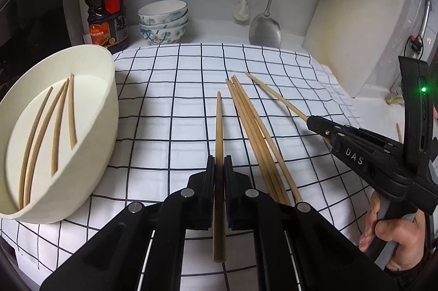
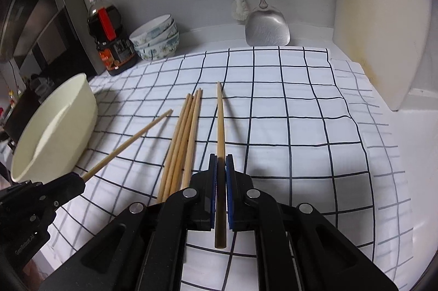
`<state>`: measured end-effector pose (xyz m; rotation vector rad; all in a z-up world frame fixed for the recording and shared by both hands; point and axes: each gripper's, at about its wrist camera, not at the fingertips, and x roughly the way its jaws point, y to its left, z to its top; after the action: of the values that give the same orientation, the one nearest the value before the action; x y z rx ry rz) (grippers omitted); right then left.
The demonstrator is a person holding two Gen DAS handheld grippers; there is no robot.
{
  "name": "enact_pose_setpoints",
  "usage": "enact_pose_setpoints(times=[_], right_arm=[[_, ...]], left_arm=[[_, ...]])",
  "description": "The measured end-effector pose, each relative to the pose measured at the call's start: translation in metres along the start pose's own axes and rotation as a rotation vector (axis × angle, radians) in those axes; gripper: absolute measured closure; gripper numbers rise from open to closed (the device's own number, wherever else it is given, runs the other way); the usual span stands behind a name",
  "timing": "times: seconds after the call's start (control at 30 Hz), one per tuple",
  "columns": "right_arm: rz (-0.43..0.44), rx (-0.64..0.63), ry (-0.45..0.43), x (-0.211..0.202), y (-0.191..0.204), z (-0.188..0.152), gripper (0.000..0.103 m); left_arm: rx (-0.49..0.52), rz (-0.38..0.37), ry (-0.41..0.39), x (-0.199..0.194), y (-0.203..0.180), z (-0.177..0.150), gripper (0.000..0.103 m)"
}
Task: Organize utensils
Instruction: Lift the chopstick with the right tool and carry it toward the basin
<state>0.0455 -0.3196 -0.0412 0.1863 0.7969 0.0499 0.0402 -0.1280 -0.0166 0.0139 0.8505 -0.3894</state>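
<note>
My left gripper (image 1: pixel 219 162) is shut on a wooden chopstick (image 1: pixel 219 123) that points forward over the checked cloth (image 1: pixel 169 104). My right gripper (image 2: pixel 221 162) is shut on another chopstick (image 2: pixel 220 121); it also shows in the left wrist view (image 1: pixel 314 121) at the right. Several loose chopsticks (image 1: pixel 254 137) lie bundled on the cloth between the two grippers, also seen in the right wrist view (image 2: pixel 182 143). A cream tub (image 1: pixel 90 66) at the left holds several chopsticks (image 1: pixel 54 123).
A soy sauce bottle (image 1: pixel 106 3), stacked patterned bowls (image 1: pixel 164 22), a metal spatula (image 1: pixel 265 30), a dish brush (image 1: pixel 242 11) and a white cutting board (image 1: pixel 361 25) stand along the back wall. The person's right hand (image 1: pixel 394 239) is at the lower right.
</note>
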Motion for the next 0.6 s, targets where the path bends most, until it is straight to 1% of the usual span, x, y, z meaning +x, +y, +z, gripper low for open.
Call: enact_pose_setpoints(times=[0.17, 0.33, 0.6], right_arm=[[0.052, 0.038, -0.01, -0.006, -0.002, 0.003, 0.097], [0.093, 0.067, -0.023, -0.011, -0.005, 0.005, 0.097], [0.135, 0.112, -0.047, -0.018, -0.01, 0.008, 0.097]], left_arm=[[-0.024, -0.036, -0.008, -0.011, 0.006, 0.007, 0.096], [-0.038, -0.049, -0.034, -0.024, 0.011, 0.015, 0.096], [-0.055, -0.071, -0.063, -0.035, 0.012, 0.025, 0.096]])
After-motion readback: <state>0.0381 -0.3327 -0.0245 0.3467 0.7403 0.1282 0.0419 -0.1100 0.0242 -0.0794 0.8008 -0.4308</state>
